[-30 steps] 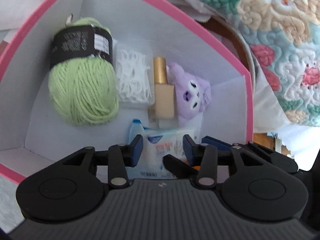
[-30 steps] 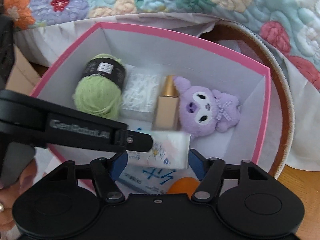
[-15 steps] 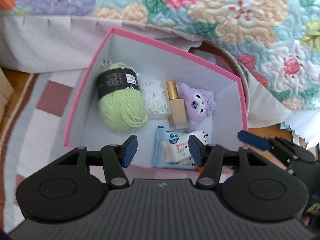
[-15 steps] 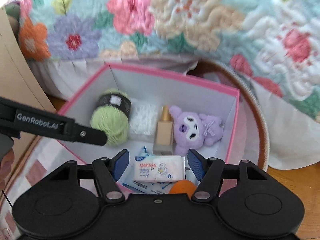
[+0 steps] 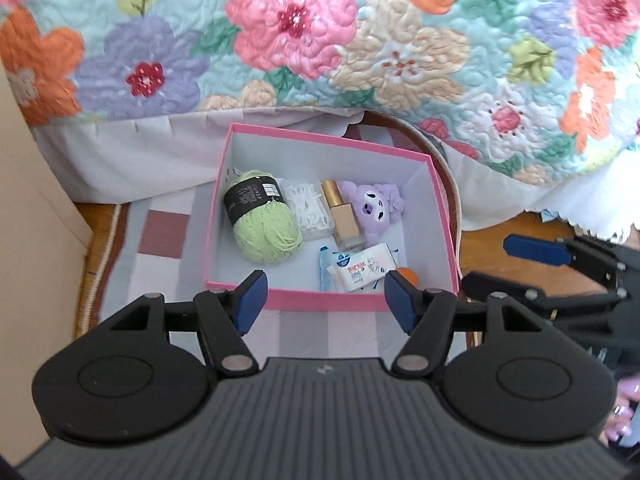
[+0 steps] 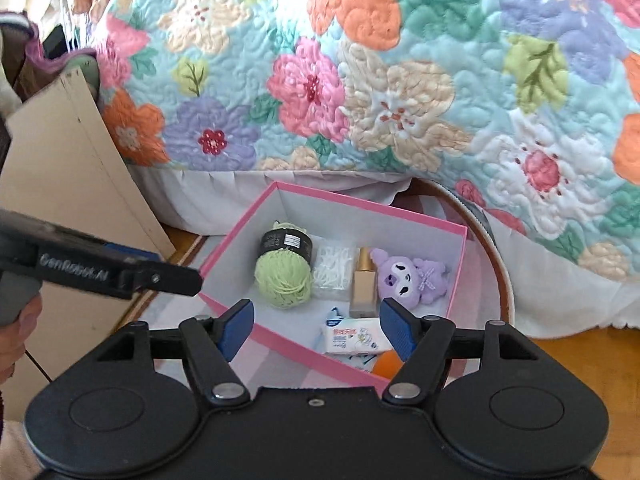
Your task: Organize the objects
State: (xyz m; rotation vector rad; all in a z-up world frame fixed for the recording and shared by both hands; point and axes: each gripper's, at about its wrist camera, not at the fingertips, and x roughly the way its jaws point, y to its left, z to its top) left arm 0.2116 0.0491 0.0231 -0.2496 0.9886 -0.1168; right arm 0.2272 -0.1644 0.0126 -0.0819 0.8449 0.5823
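Note:
A pink box [image 5: 443,216] [image 6: 372,205] with a white inside stands on the rug by the bed. In it lie a green yarn ball [image 5: 264,224] [image 6: 284,276], a clear case of white picks [image 5: 308,208], a gold-capped bottle [image 5: 342,216], a purple plush [image 5: 376,210] [image 6: 408,280], a white tissue pack [image 5: 360,268] [image 6: 352,336] and an orange item [image 5: 408,274]. My left gripper [image 5: 324,296] [image 6: 172,270] hangs well above the box's near wall, jaws opening, nothing between them. My right gripper [image 6: 316,328] [image 5: 516,270] hovers beside it, jaws also opening and empty.
A floral quilt [image 5: 360,40] covers the bed behind the box. A round woven rim [image 6: 500,280] curves around the box's right side. Cardboard [image 6: 68,184] leans at the left. A checked rug [image 5: 160,232] and wooden floor [image 6: 580,348] lie below. A person's hand [image 6: 16,328] grips the left handle.
Both grippers have lifted up and back out of the box, so the whole box and the quilt now show. Their jaws have widened. The tissue pack stays lying in the box.

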